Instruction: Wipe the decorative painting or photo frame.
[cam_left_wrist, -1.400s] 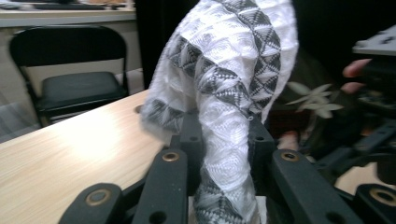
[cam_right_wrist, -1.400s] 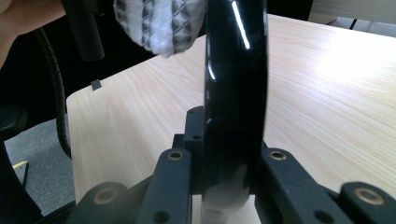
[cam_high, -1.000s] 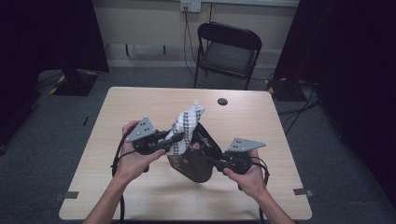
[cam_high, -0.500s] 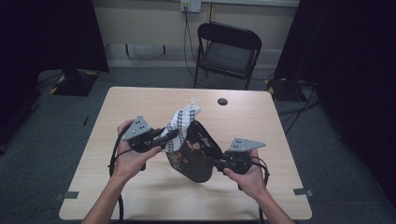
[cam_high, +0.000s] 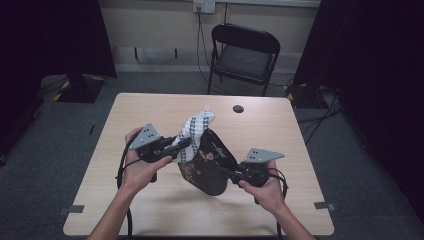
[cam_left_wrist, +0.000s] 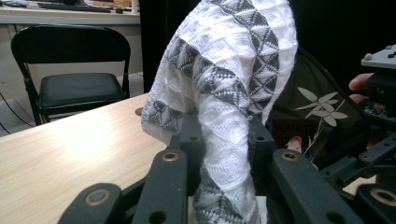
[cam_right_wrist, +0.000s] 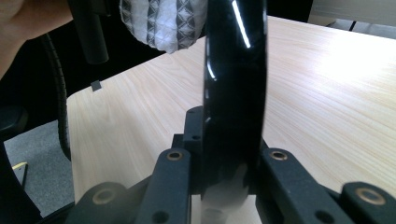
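A white cloth with grey triangle patterns (cam_high: 196, 131) hangs over the rim of a dark bowl with leaf prints (cam_high: 207, 162), which is tilted above the table's middle. My left gripper (cam_high: 182, 146) is shut on the cloth, whose bunched fabric (cam_left_wrist: 224, 93) rises between its jaws in the left gripper view, with the bowl (cam_left_wrist: 322, 116) just behind. From the right side, my right gripper (cam_high: 225, 172) is shut on the bowl's edge. In the right gripper view the glossy black rim (cam_right_wrist: 233, 93) stands pinched between the jaws of that gripper (cam_right_wrist: 226, 135), and the cloth (cam_right_wrist: 163, 21) is at the top left.
The light wooden table (cam_high: 150, 210) carries a small dark round thing (cam_high: 238, 108) near its far edge. A black folding chair (cam_high: 245, 50) stands behind the table. Cables trail from both grippers over the near edge.
My left gripper and the cloth have shifted slightly left and away along the bowl. The right gripper and the bowl have stayed put.
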